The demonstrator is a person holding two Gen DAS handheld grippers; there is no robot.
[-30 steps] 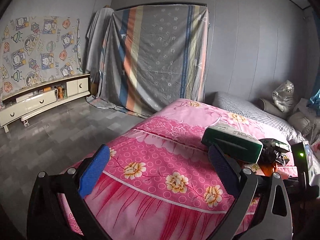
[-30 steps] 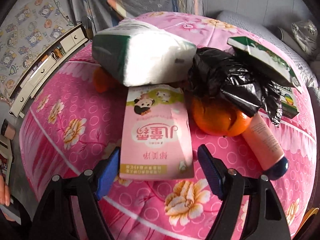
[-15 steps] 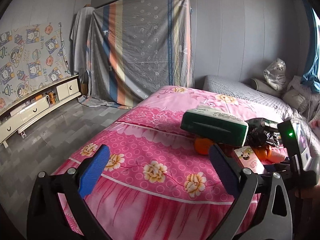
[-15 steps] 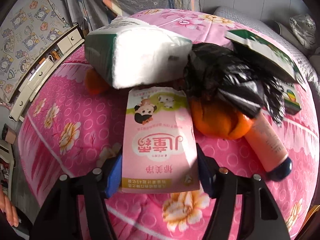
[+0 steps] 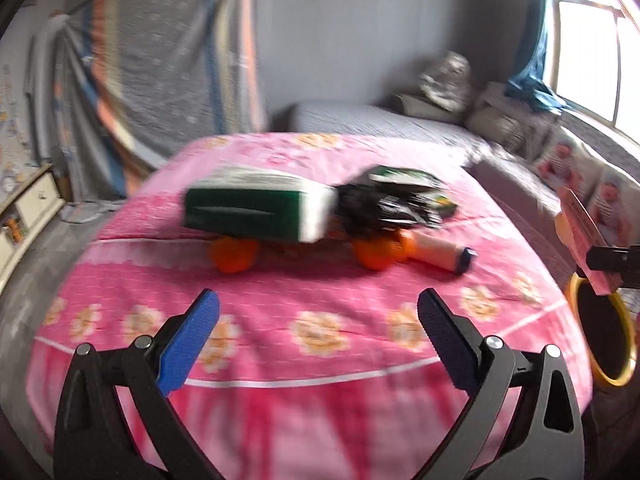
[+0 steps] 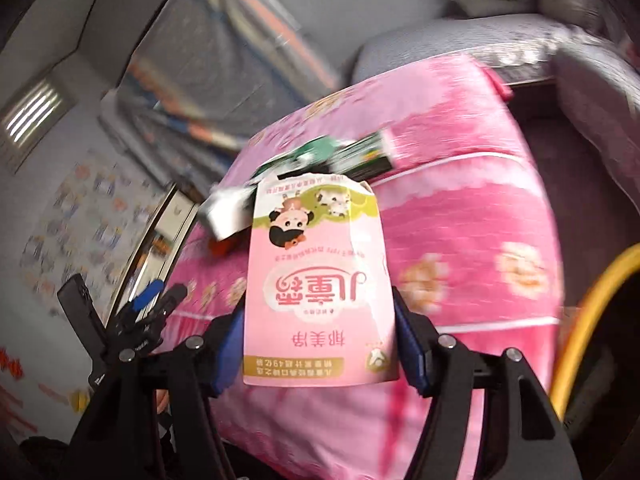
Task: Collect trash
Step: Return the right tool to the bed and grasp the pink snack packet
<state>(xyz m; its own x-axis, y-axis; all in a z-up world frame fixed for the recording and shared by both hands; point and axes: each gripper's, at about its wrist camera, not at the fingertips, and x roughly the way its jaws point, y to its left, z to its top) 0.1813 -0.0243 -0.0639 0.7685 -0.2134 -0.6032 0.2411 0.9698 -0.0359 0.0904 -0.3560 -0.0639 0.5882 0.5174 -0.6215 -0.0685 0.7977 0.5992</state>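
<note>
The right gripper (image 6: pixel 320 344) is pressed onto a pink packet (image 6: pixel 320 288), which is clamped by its side edges between the two blue pads (image 6: pixel 230 346) and held clear of the pink bedspread (image 6: pixel 472 240), its printed face turned up toward the camera with the lettering upside down. In the left wrist view the same packet (image 5: pixel 580 232) is seen at the far right, tilted, raised above a yellow-rimmed bin (image 5: pixel 600 336) that stands just beside the bed's right edge; the bin's yellow rim (image 6: pixel 592 312) also curves in at the right of the right wrist view.

The left gripper (image 5: pixel 318 344) is spread wide with nothing between its fingers, and it is held level over the near edge of the bed, pointed at the pile in the middle. It is also caught at the lower left of the right wrist view (image 6: pixel 148 300).

On the bedspread, toward its centre, a green-and-white tissue pack (image 5: pixel 256 212) is propped on an orange (image 5: pixel 234 254); a crumpled black bag (image 5: pixel 380 208) lies touching its right end, with a small green box (image 5: pixel 408 178) on top. A second orange (image 5: pixel 376 252) and a pink tube (image 5: pixel 436 250) lie just in front of the bag — the tube pointing toward the right edge.

The near strip of the bedspread is bare. Behind the bed a striped sheet (image 5: pixel 160 72) is hung against the grey wall, a low white cabinet (image 5: pixel 24 208) is seen at the left, and a window (image 5: pixel 592 40) at the right — both views are motion-blurred.
</note>
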